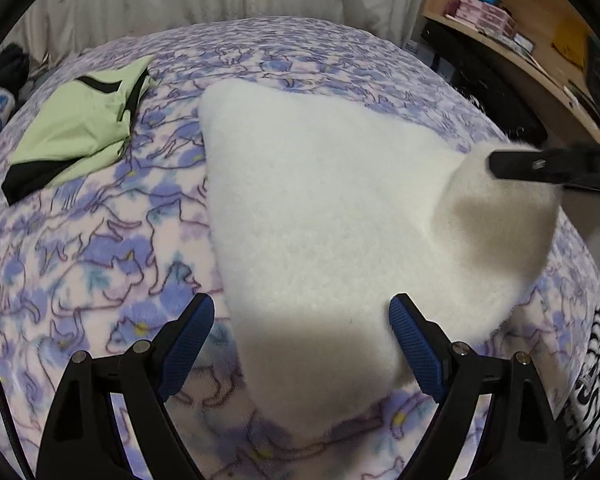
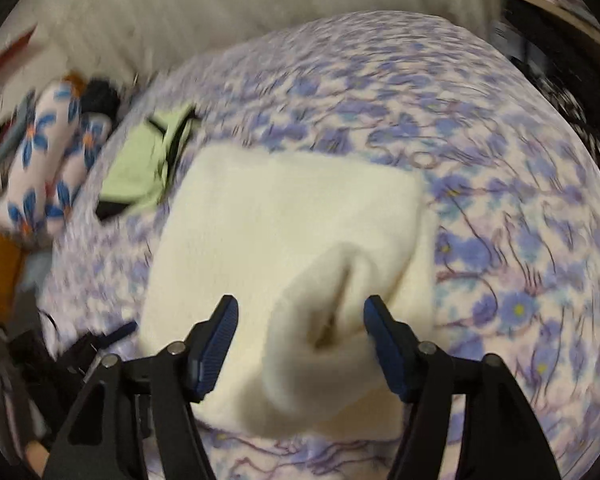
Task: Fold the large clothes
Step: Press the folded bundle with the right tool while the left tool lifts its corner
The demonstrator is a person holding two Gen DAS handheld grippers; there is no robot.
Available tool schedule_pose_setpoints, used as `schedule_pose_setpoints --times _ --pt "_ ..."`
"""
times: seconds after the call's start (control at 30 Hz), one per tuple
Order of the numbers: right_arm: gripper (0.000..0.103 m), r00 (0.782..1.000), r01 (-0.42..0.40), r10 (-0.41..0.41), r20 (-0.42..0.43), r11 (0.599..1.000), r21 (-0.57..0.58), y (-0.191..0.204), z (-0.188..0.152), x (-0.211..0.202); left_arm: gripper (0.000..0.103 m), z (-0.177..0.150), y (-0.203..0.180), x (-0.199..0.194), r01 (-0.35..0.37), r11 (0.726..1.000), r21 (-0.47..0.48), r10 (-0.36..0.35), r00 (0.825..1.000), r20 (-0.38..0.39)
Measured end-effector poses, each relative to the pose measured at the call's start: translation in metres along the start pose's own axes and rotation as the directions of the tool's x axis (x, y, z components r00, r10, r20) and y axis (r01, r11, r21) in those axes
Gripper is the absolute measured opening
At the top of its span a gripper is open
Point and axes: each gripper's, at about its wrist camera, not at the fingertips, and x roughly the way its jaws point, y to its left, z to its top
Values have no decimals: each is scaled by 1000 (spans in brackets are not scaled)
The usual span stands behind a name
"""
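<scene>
A fluffy white garment (image 1: 324, 216) lies on the bed with the purple flowered blanket (image 1: 80, 248). My left gripper (image 1: 302, 344) is open, its blue pads either side of the garment's near edge, holding nothing. My right gripper (image 2: 300, 344) is open too, with a raised fold of the white garment (image 2: 292, 248) between its pads, not clamped. In the left wrist view the right gripper's fingers (image 1: 540, 166) reach in from the right at the garment's lifted right corner.
A folded green garment with black trim (image 1: 80, 128) lies at the far left of the bed. A flowered pillow (image 2: 48, 168) lies beyond it. Wooden shelves (image 1: 520, 12) stand at the far right. Curtains hang behind the bed.
</scene>
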Motion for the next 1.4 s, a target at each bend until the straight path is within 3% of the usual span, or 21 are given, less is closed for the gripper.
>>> schedule_pose_setpoints --times 0.03,0.23,0.37,0.43,0.53,0.6,0.67,0.73,0.93,1.0,1.07,1.13,1.23,1.3,1.33,1.4 --pt "23 999 -28 29 -24 1000 7 -1 -1 3 88 1 -1 0 -5 1000 10 5 1000 -1" --pt "17 984 -172 165 73 980 99 -31 -37 -18 88 -3 -3 -2 -23 999 45 22 999 26" --pt "17 972 -232 236 21 927 295 -84 -99 25 88 -10 0 9 1 1000 31 0 1000 -7" --pt "18 958 -282 281 53 899 336 -94 -115 32 88 -14 0 16 12 1000 21 -12 999 -38" --pt "28 951 -308 295 94 881 358 -98 -111 18 88 -13 2 12 17 1000 11 -16 1000 -21" --pt "38 961 -275 250 117 903 329 -97 -101 8 88 -8 4 9 27 1000 14 -27 999 -21" --pt "60 977 -203 169 133 929 311 -98 -90 3 88 -1 6 8 26 1000 16 -26 999 -24" --pt "68 980 -180 142 136 929 322 -103 -78 7 88 8 8 9 25 1000 10 -25 999 -25" --pt "72 976 -217 193 103 913 344 -113 -44 39 92 32 15 35 83 995 -53 -87 993 -76" --pt "70 979 -193 162 121 927 322 -107 -36 46 93 36 16 41 94 993 -69 -99 992 -79" --pt "44 983 -167 136 126 948 272 -95 -33 48 94 38 18 42 92 994 -66 -97 993 -72" --pt "37 977 -166 132 165 963 213 -81 -32 42 86 38 21 37 89 994 -60 -92 995 -43" --pt "32 931 -303 256 261 940 158 -68 -31 26 64 37 30 22 100 993 -62 -99 995 21" --pt "32 905 -348 303 300 931 109 -56 -31 19 58 36 35 13 85 995 -53 -81 994 70" --pt "32 909 -336 295 295 937 98 -54 -31 23 58 35 36 11 64 997 -47 -60 994 86" --pt "31 948 -234 196 251 963 133 -66 -36 39 58 33 38 17 66 997 -37 -63 995 74"
